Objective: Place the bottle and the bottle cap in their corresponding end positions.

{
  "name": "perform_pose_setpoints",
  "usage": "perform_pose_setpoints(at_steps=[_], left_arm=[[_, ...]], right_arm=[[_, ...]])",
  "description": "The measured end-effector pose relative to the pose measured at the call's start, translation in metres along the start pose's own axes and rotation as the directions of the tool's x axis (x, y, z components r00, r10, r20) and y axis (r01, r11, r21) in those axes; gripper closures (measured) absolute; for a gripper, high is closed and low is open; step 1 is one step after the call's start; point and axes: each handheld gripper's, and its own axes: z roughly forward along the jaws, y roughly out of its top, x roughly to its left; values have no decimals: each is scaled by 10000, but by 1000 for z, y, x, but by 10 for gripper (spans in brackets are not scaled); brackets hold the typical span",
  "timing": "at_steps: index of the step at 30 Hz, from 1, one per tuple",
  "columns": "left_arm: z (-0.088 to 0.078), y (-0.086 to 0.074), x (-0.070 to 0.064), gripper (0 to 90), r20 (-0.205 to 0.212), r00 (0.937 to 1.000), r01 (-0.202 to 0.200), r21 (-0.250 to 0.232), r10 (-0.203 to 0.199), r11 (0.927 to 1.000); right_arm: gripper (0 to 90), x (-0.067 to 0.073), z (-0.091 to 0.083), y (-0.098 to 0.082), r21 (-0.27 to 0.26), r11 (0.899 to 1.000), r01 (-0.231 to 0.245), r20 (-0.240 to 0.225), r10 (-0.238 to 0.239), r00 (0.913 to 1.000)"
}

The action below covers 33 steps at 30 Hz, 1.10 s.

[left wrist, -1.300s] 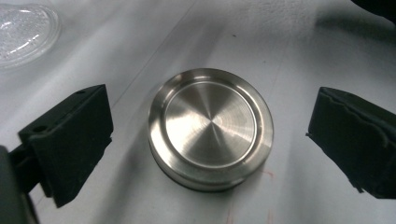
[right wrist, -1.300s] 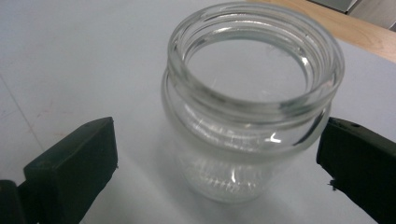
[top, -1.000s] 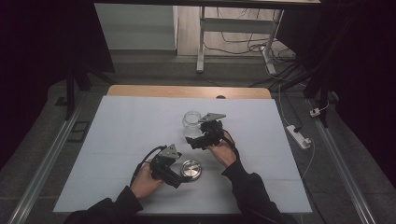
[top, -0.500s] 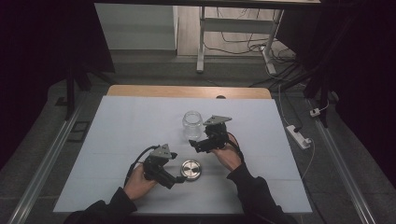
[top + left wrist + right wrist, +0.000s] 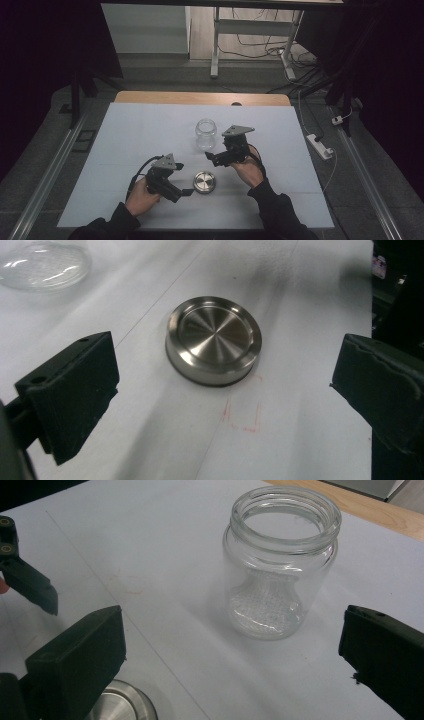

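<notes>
1. On the white, matte table covering [image 5: 125,150], a round metal lid [image 5: 204,182] is seen lying flat, with a brushed, radially streaked top, a raised rim and a dark edge at its base.
2. Beyond the lid, nearer the table's middle, a clear glass jar [image 5: 205,134] is seen standing upright and uncapped, with a threaded neck, rounded shoulders and a dimpled base.
3. The left gripper [image 5: 189,191] is held just beside the lid, its blocky black jaws spread wide; nothing is gripped, and the lid is framed between them without contact in the left gripper view.
4. The right gripper [image 5: 209,156] is held just beside the jar, its jaws likewise spread wide and empty, the jar framed between them untouched.
5. Faint red pen marks [image 5: 243,416] are visible on the covering beside the lid.
</notes>
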Motion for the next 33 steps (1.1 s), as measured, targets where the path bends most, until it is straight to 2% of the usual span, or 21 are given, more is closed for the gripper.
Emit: perform_pose_setpoints(at_steps=[11,16,26,33], left_arm=[[-15,-9,-3,0,-335,9994,30,20,-29,10000],[-21,-15,-3,0,-469,9988,114,27,-112,9999],[-34,-25,-3,0,-741,9969,269,-76,-274,9996],[-47,-31,-3,0,-972,9940,476,-208,-494,9986]], right_arm=[[0,10,-12,-6,-112,9995,282,-164,-284,9995],[0,13,-18,-11,-135,9987,496,-442,-502,9978],[0,18,-29,-23,55,9990,443,-661,-438,9969],[0,23,-39,-28,-100,9994,324,-765,-331,9965]])
